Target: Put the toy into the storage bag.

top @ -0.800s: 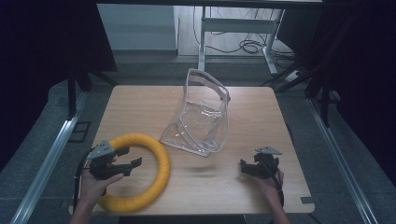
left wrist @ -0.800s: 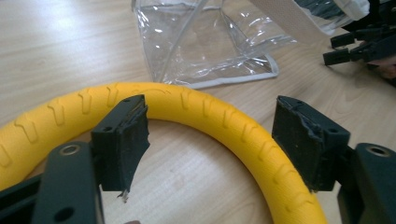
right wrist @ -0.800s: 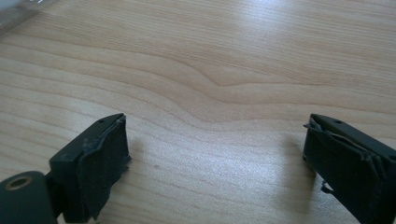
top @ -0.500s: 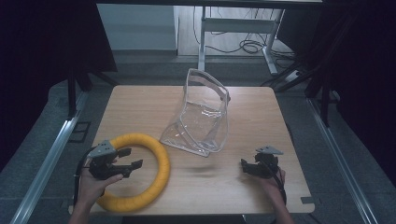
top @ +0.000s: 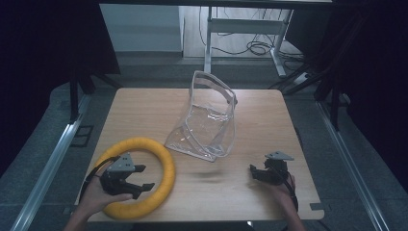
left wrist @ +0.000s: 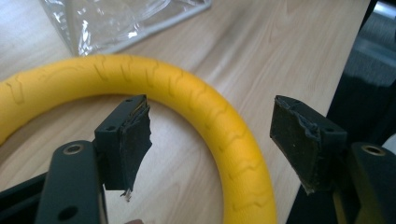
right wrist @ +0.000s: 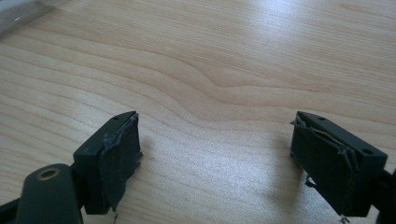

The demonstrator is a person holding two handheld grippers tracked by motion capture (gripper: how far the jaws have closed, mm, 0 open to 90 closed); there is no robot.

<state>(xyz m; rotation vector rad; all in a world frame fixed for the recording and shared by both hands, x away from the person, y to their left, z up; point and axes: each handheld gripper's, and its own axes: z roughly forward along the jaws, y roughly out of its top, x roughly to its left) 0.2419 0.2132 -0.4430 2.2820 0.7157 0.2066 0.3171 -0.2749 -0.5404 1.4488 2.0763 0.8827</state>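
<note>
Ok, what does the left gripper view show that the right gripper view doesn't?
Left gripper view alone: the yellow ring curving between and beyond the open jaws of the left tool, and the table's edge with dark floor past it at the right.

Right gripper view alone: the right tool, jaws wide apart over bare wood with nothing between them.

Shared: the light wooden table and a part of the clear plastic bag at the upper left, a broad crinkled piece in the left gripper view, just a sliver in the right.

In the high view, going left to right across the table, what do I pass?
left gripper over the yellow ring → clear plastic bag → right gripper
</note>
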